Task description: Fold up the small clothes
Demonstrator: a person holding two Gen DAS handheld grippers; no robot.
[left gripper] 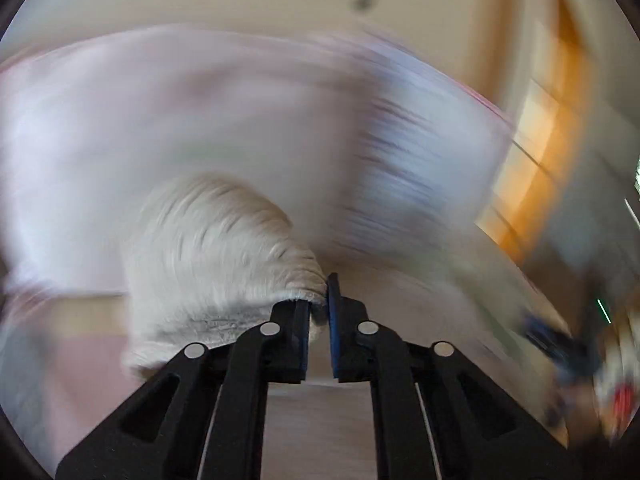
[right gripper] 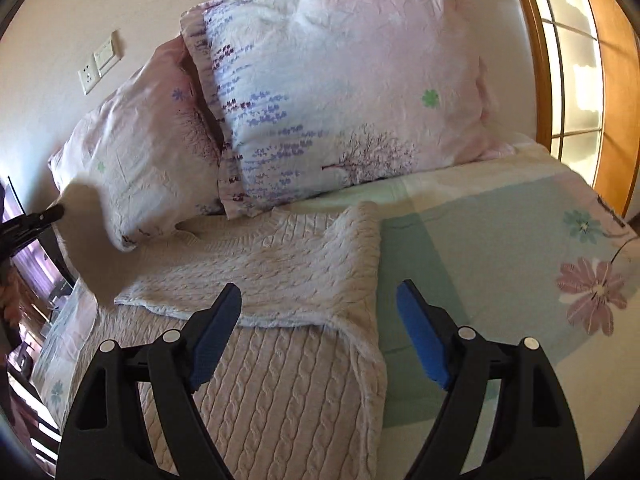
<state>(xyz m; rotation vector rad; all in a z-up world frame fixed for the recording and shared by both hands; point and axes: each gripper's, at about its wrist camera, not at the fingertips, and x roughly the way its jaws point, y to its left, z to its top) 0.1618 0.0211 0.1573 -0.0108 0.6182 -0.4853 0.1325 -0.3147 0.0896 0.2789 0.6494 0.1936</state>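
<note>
- Left wrist view: the left gripper (left gripper: 319, 308) is pinching a bunched end of the cream cable-knit sweater (left gripper: 212, 252), its two pads nearly together with the knit edge caught between them at the tips.
- The cloth is fanning out and up to the left from the pinch point, apparently a sleeve or hem corner being lifted clear of the bed so it can be carried over the body (judgement only; heavy motion blur is masking which part of the garment it is).
- Behind it the pillows (left gripper: 240, 120) are showing only as a pale pink and lilac smear, and the wooden window frame (left gripper: 540, 152) is streaking at right.
- Right wrist view: the right gripper (right gripper: 320, 320) is hovering with its blue-padded fingers (right gripper: 420, 340) spread wide apart, holding nothing, just above the sweater (right gripper: 280, 360) lying on the floral bedsheet (right gripper: 520, 248).
- The sweater's long axis is running from the camera toward the pillows (right gripper: 340, 92), with the neckline end pointing at them.
- One sleeve is already lying folded across the chest, pointing left; its fold line is crossing the body just beyond the fingertips.
- The open stance is probably readying a grab on the near right edge, or a press on the fold.
- The left tool is just visible at the far left edge (right gripper: 40, 216), with pale blurred cloth rising from it (consistent with the lifted portion).
- A wall socket plate (right gripper: 100, 62) is sitting above the pillows.
</note>
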